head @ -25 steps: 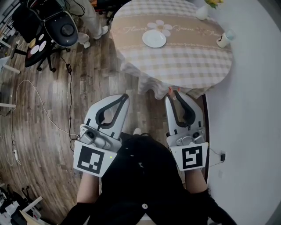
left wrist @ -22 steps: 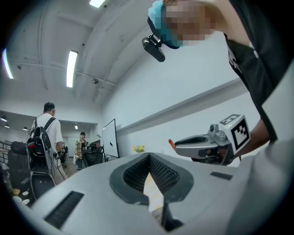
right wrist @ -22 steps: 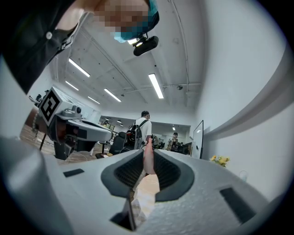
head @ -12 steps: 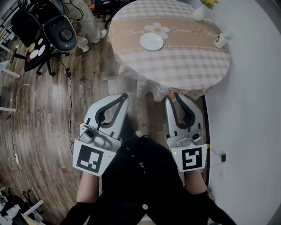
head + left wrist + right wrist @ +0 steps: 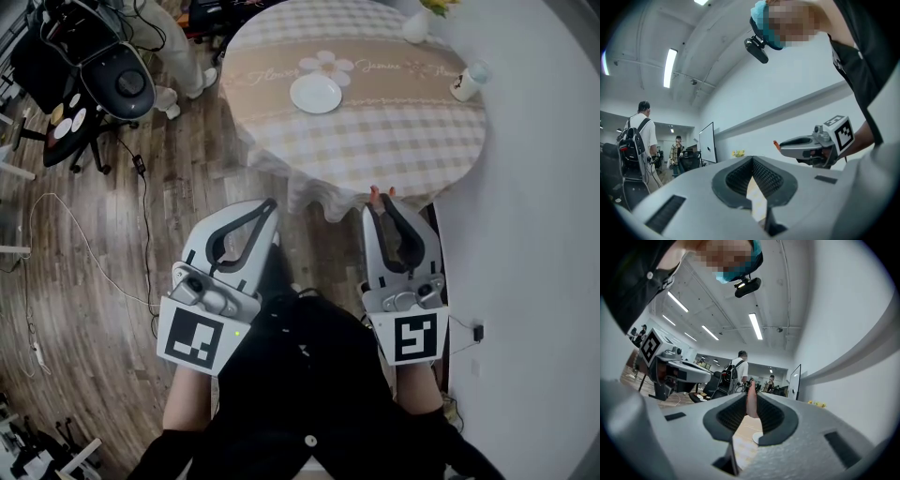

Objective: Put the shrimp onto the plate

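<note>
One shrimp [image 5: 751, 401] — one plate [image 5: 316, 94], one table [image 5: 375, 141], one cup [image 5: 462, 84].

The right claw [image 5: 383, 201] hides most of the shrimp [image 5: 751, 404]; the top edge crops the flowers [image 5: 439, 6] in the vase [image 5: 415, 25]

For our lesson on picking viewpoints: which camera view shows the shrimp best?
The right gripper view: the shrimp stands close up, pinched between the right gripper's jaws. The head view shows only a small pink tip at those jaws; the left gripper view, a tiny orange speck.
</note>
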Tool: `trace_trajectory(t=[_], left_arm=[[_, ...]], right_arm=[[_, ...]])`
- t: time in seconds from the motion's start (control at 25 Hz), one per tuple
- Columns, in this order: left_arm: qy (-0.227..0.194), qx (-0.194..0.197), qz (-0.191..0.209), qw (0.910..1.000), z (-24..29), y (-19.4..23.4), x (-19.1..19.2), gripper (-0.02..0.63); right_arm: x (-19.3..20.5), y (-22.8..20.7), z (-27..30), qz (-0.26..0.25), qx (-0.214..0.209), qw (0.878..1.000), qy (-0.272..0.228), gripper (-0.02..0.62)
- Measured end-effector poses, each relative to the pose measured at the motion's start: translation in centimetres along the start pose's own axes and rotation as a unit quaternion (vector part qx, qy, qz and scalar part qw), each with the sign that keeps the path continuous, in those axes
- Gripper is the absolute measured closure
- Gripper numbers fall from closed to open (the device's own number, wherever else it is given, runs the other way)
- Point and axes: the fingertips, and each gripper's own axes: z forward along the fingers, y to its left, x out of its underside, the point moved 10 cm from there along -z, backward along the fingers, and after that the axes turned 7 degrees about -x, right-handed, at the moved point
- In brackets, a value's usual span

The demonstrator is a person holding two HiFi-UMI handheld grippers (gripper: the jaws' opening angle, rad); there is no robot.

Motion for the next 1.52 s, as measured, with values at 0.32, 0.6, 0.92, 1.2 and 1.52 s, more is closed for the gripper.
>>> trace_trajectory(t=[0.32,0.6,0.92,1.2,1.52], left_arm=[[-0.006,0.015,-0.002,0.9999,3.5,3.2,0.6,0.603],[-0.009,0.035,-0.005,0.9993,7.4,7.2,1.1,0.603],[-0.009,0.069,-0.008,0.9975,11.9,11.8,2.3,0.603],[-0.006,0.094,-0.002,0.9956,15.9,15.5,3.6,0.603],[-0.005,0.12,-0.006,0.9927,19.0,18.4,5.3,0.603]], right_arm=[[0.4,-1.8,3.6,-0.005,0.017,1.0,0.009,0.549],[0.5,-3.3,7.9,-0.008,0.025,0.999,0.023,0.549],[1.0,-4.9,13.1,-0.005,0.048,0.998,0.036,0.549],[1.7,-6.4,17.4,-0.003,0.073,0.996,0.047,0.549],[2.7,-7.2,20.6,-0.004,0.095,0.994,0.057,0.549]])
